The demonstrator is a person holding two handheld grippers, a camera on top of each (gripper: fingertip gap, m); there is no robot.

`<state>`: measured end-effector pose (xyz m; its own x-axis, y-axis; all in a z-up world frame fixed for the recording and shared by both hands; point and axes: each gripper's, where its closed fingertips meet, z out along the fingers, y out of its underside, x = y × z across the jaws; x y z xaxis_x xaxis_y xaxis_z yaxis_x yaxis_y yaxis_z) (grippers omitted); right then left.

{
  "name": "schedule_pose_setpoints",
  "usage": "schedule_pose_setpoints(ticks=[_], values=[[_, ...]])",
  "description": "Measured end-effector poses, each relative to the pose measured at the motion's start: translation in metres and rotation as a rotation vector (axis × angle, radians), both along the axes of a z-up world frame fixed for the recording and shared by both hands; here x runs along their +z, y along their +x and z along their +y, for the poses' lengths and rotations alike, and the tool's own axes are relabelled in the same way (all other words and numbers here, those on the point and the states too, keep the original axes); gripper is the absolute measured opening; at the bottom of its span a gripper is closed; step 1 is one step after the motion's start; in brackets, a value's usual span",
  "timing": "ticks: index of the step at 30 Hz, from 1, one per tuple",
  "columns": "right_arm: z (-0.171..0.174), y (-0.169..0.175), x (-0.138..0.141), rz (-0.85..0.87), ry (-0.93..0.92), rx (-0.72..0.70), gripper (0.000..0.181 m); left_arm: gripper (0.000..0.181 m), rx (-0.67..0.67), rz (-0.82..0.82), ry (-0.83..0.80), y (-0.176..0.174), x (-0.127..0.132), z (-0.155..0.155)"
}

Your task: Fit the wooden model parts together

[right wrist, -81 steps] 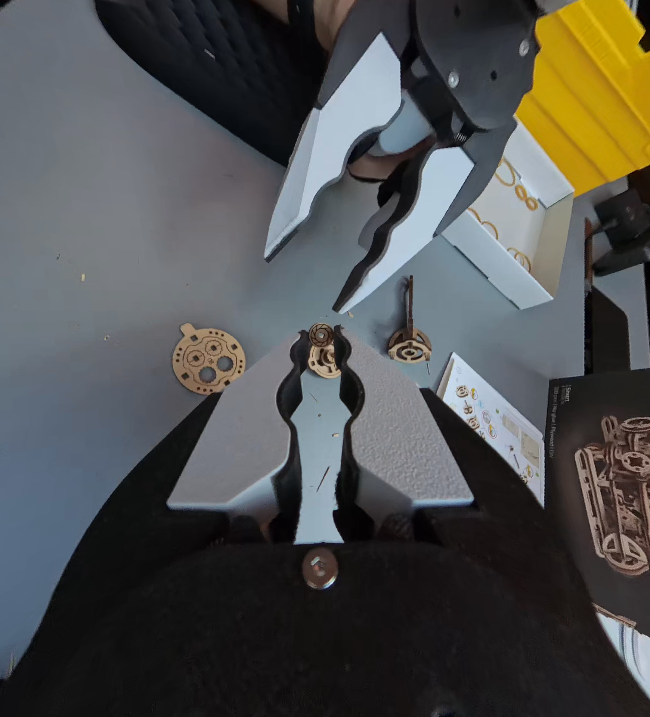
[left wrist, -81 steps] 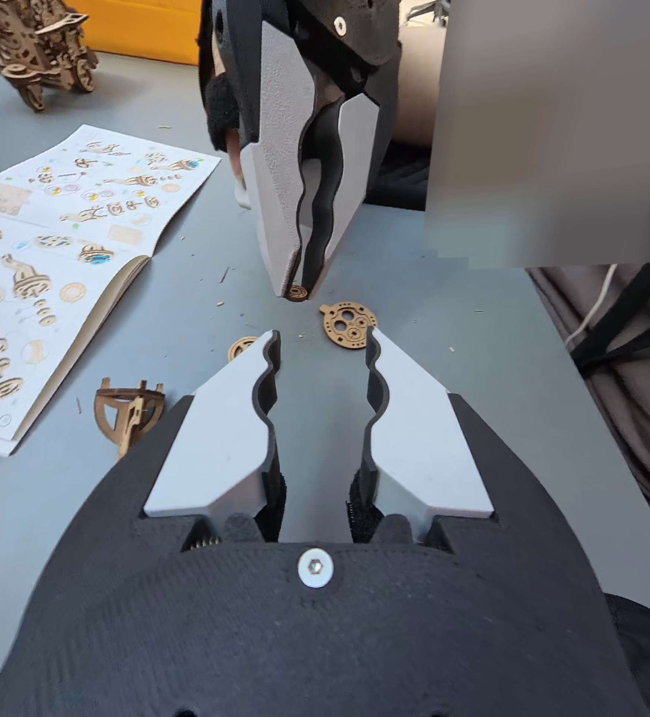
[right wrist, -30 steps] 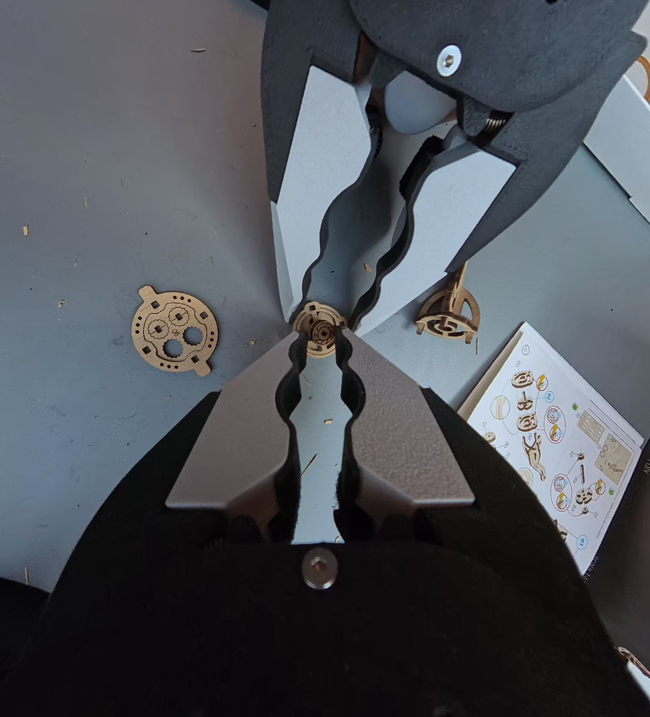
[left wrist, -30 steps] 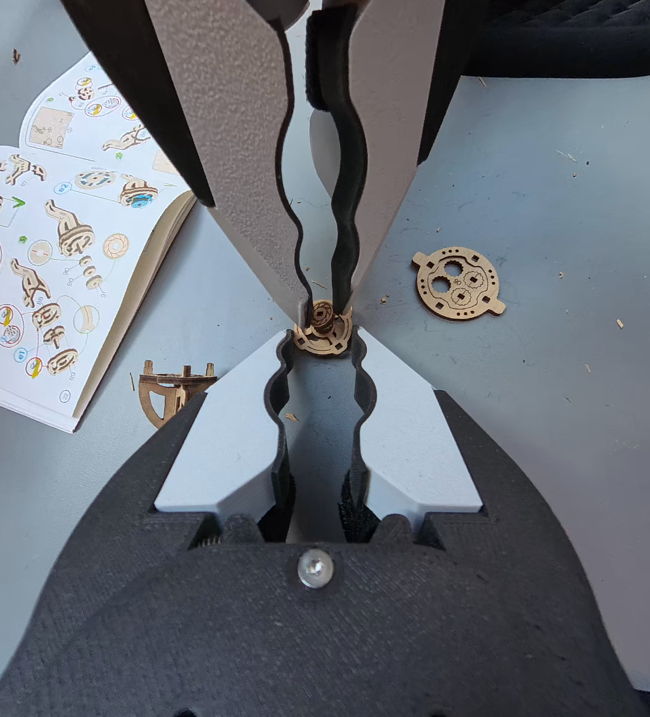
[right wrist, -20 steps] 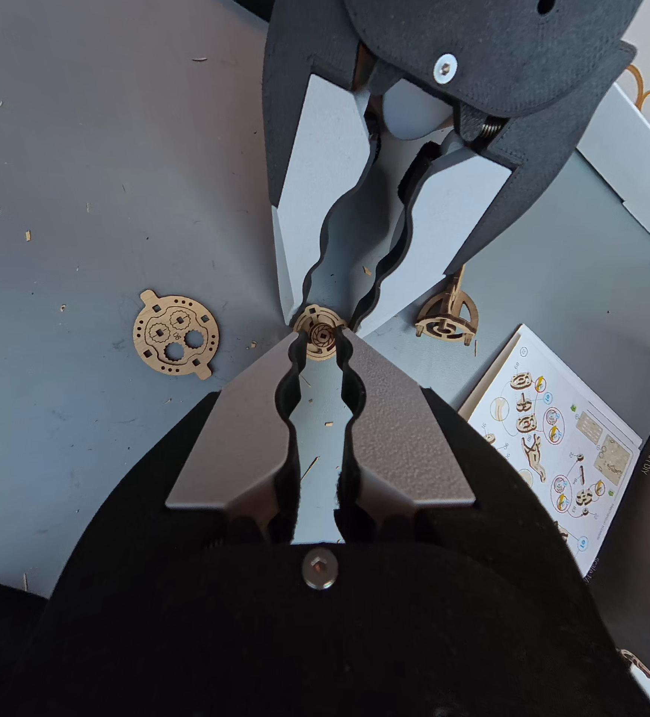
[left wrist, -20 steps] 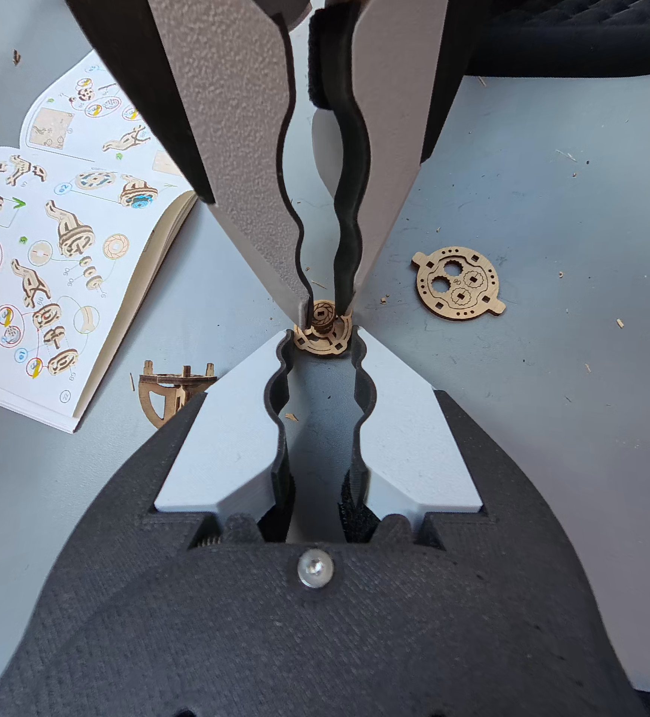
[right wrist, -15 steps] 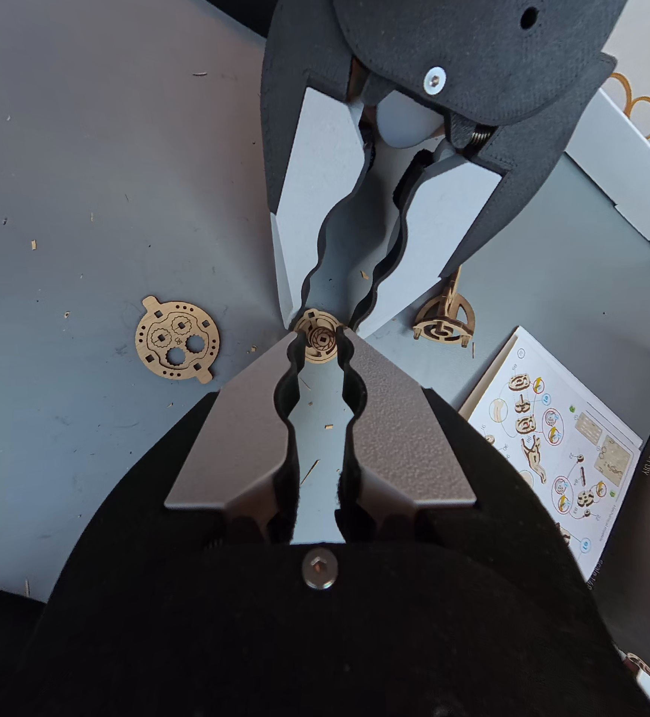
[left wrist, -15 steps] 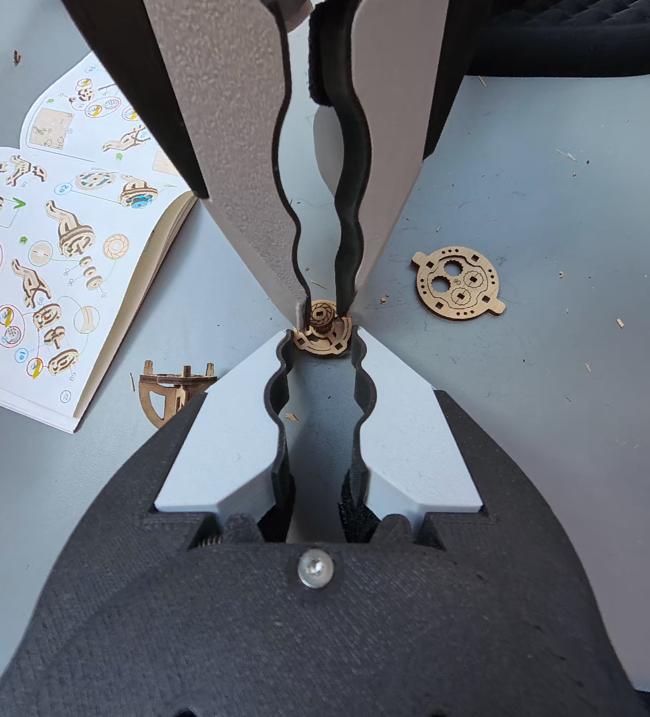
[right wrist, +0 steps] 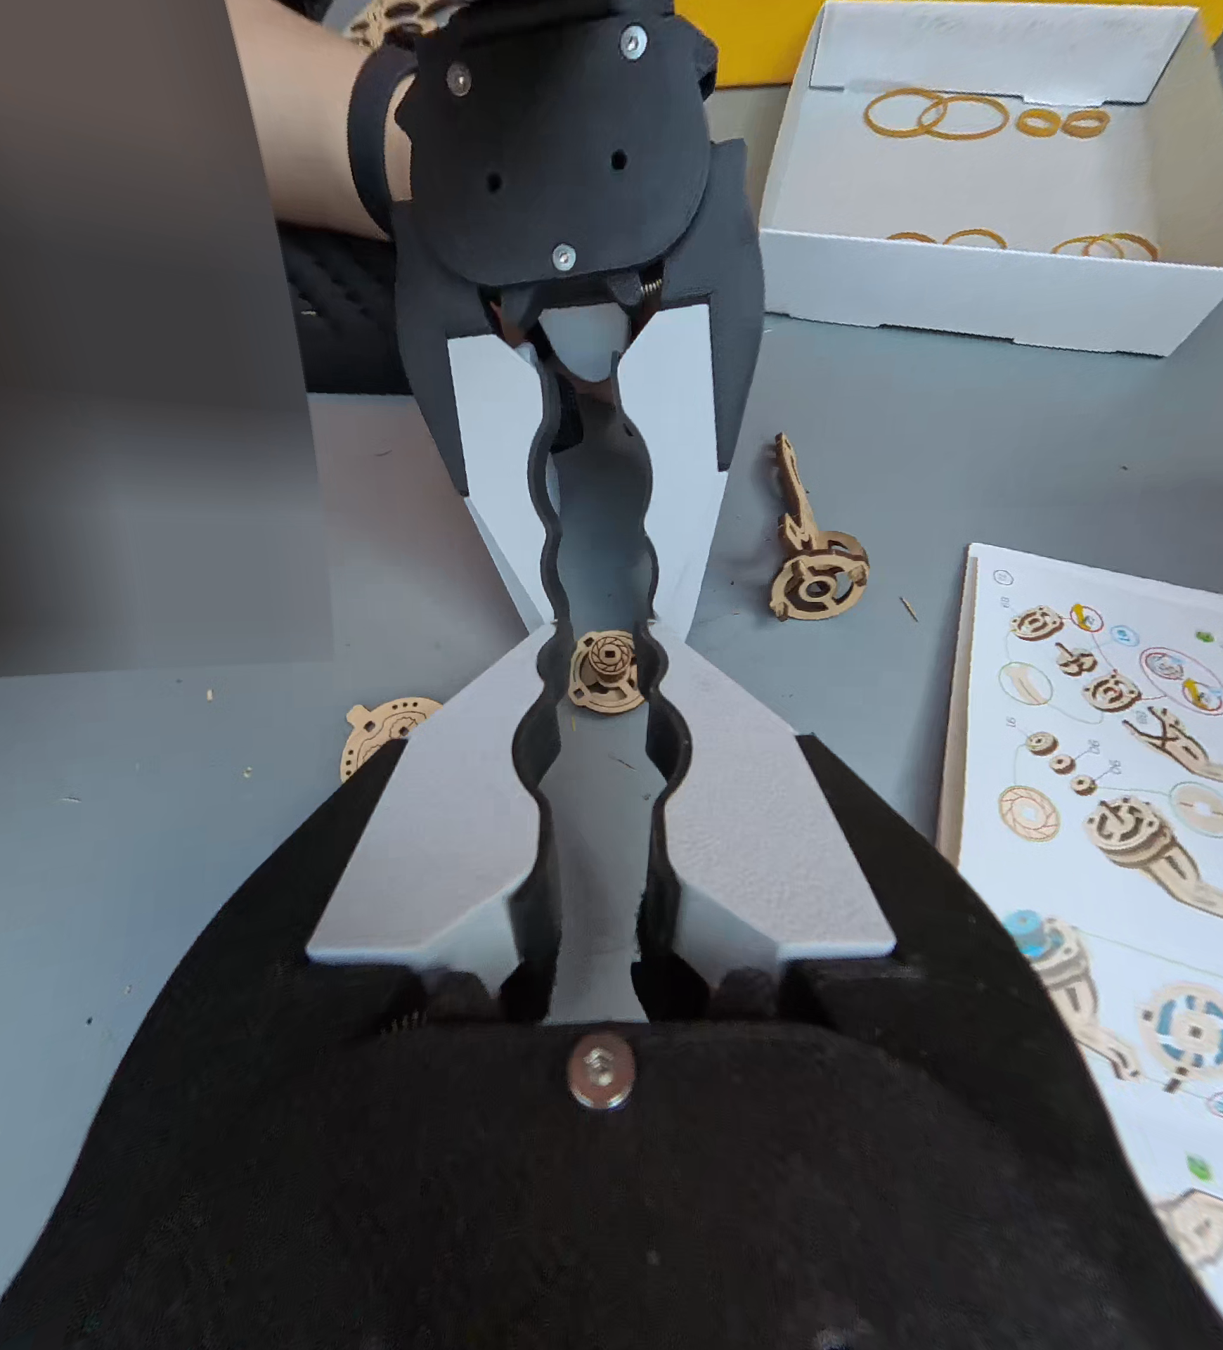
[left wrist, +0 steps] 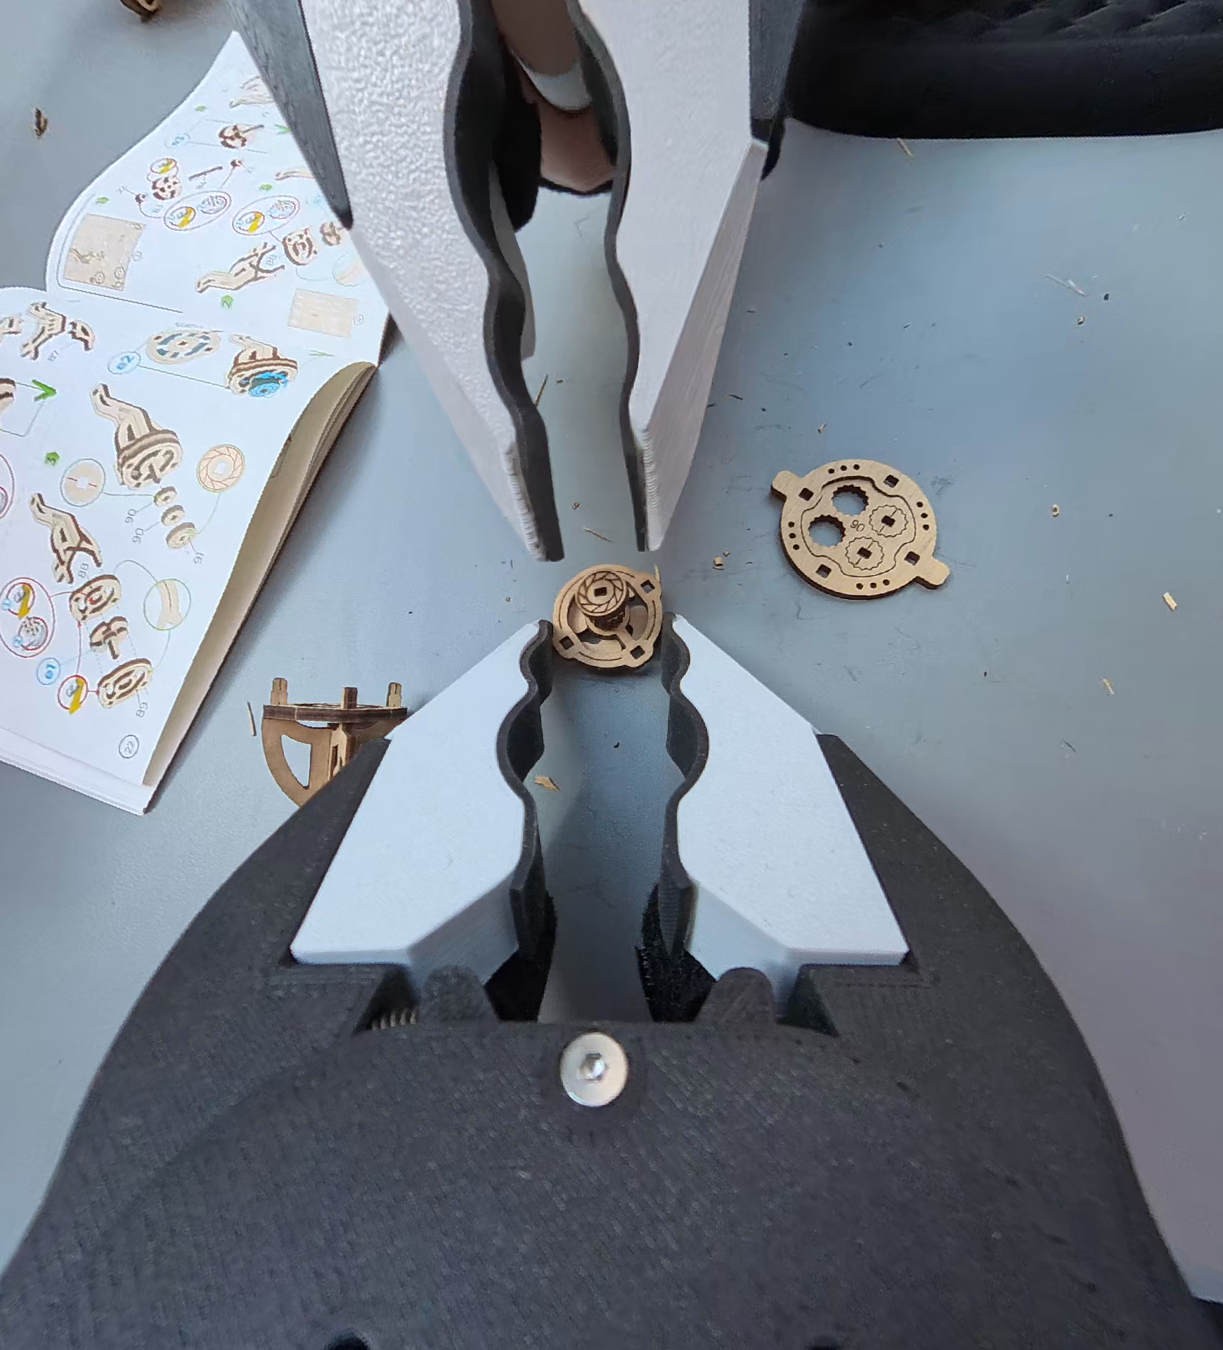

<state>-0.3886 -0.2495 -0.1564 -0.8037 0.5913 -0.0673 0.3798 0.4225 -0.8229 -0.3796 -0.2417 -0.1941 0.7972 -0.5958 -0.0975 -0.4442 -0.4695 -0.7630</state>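
A small wooden disc with a little gear seated on its hub sits between my left gripper's fingertips, just above the grey table. The left gripper is shut on the disc's rim. My right gripper faces it from the far side, open, its tips a short gap from the disc and touching nothing. In the right wrist view the disc shows between my right gripper's open fingers, with the left gripper opposite.
A round perforated wooden plate lies to the right. A wooden sub-assembly and an open instruction booklet lie to the left. A white box holding rubber bands stands behind. Wood chips dot the table. My left and right fingertips are right by each other. From the left gripper's tips to the round perforated wooden plate is close to 6 cm.
My right gripper has opened, let go of the little gear and drawn back from the disc. The gear stays on the disc. My left gripper still holds the disc in place.
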Motion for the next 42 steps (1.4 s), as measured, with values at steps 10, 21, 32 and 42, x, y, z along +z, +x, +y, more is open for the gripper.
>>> schedule_pose_setpoints(ticks=[10, 21, 32, 42], values=[[0.002, -0.004, -0.014, 0.041, 0.028, -0.035, 0.021, 0.028, 0.0, 0.003, 0.003, 0.0, 0.0, 0.0], [-0.001, -0.002, -0.019, -0.003, 0.015, -0.014, 0.019, 0.028, 0.0, -0.004, -0.003, 0.0, 0.0, 0.0], [0.0, -0.002, -0.018, -0.013, 0.002, -0.017, 0.016, 0.028, -0.001, -0.003, -0.003, 0.0, 0.0, 0.0], [-0.001, -0.001, -0.02, -0.022, 0.003, -0.01, 0.013, 0.028, -0.004, -0.002, -0.001, 0.001, 0.0, 0.0]])
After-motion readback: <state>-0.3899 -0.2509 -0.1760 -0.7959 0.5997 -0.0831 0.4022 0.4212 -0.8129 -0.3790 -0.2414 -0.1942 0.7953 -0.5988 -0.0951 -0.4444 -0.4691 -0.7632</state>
